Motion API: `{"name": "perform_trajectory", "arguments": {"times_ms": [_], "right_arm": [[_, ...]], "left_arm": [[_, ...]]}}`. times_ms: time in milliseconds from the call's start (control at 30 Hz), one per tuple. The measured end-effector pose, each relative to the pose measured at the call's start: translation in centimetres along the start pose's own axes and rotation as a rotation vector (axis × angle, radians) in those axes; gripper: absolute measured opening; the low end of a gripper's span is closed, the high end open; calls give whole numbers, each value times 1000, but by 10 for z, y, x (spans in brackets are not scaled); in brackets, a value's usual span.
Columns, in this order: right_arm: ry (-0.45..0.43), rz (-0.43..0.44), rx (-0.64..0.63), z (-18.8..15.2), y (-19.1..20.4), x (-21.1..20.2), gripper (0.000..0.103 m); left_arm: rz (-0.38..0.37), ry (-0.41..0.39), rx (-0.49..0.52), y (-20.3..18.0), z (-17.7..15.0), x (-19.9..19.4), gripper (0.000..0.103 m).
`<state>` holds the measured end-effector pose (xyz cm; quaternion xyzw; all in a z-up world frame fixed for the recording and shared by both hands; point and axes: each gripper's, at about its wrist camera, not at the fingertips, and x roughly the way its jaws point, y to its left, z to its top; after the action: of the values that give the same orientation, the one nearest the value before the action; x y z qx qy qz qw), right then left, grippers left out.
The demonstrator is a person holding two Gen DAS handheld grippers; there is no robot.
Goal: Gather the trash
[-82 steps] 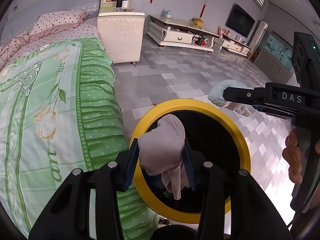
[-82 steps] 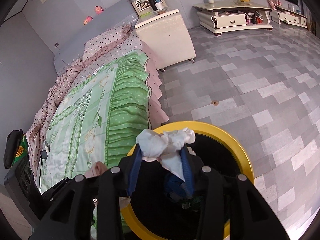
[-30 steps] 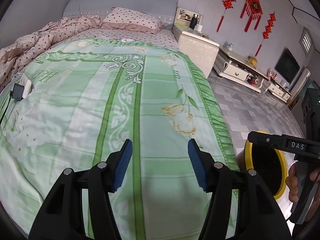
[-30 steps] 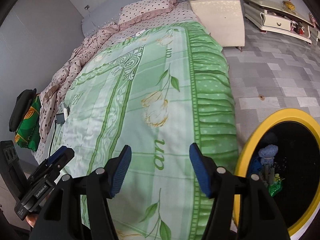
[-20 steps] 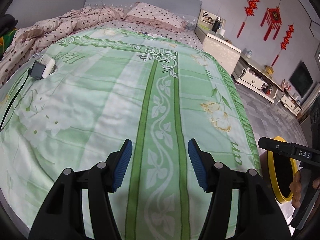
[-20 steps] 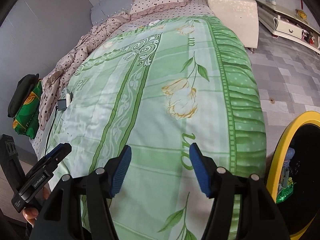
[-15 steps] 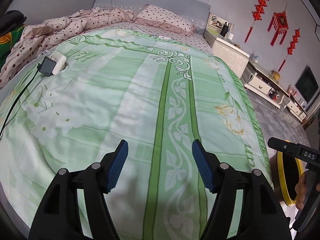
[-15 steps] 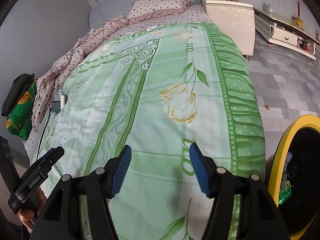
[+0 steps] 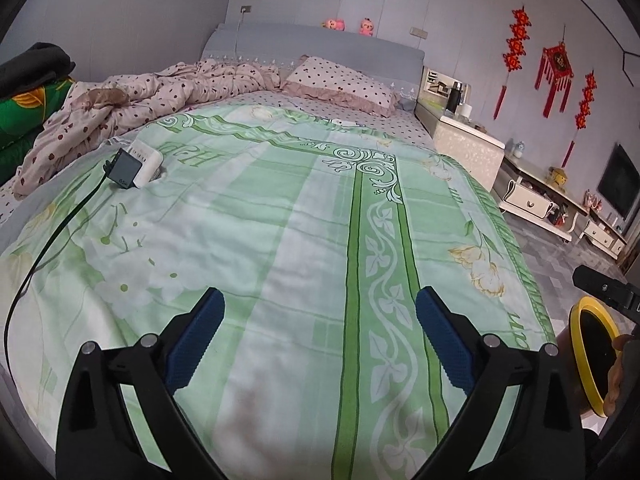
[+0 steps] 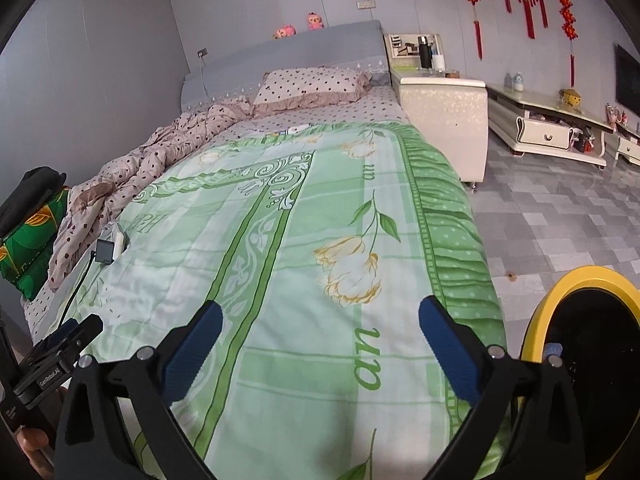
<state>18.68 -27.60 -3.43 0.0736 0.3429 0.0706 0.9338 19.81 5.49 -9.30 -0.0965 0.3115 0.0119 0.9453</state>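
A: How far along does the collecting look?

B: Both tools are empty. The left gripper (image 9: 320, 322) and the right gripper (image 10: 320, 330) hover over the green floral bedspread (image 9: 288, 240) with their blue-padded jaws spread wide, and no scrap is visible on the cover. The round black bin with the yellow rim (image 10: 580, 344) stands on the floor beside the bed, with something pale inside it (too small to identify).

A: And against 2.7 seconds ago?

B: Then each gripper was clamped on a crumpled wad of tissue above the bin's mouth. Now both have swung away over the bed. Judging from that, the two wads are dropped, and what is left is finding more trash, if any.

A: Anything else on the bed?

B: Only a dark charger block with a black cord (image 9: 126, 168), which is probably not trash.
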Motion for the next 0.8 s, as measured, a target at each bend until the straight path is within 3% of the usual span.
{"name": "perform_trajectory", "arguments": {"times_ms": [533,800], "right_arm": [[-264,-118,-8,-23,6,-67,95],[-325,-134,0,-42,13,-86,95]], "left_arm": [[-25,-159,61,-29,-12,-69,93],[-55,-225,79,-44,-24,-99,93]]}}
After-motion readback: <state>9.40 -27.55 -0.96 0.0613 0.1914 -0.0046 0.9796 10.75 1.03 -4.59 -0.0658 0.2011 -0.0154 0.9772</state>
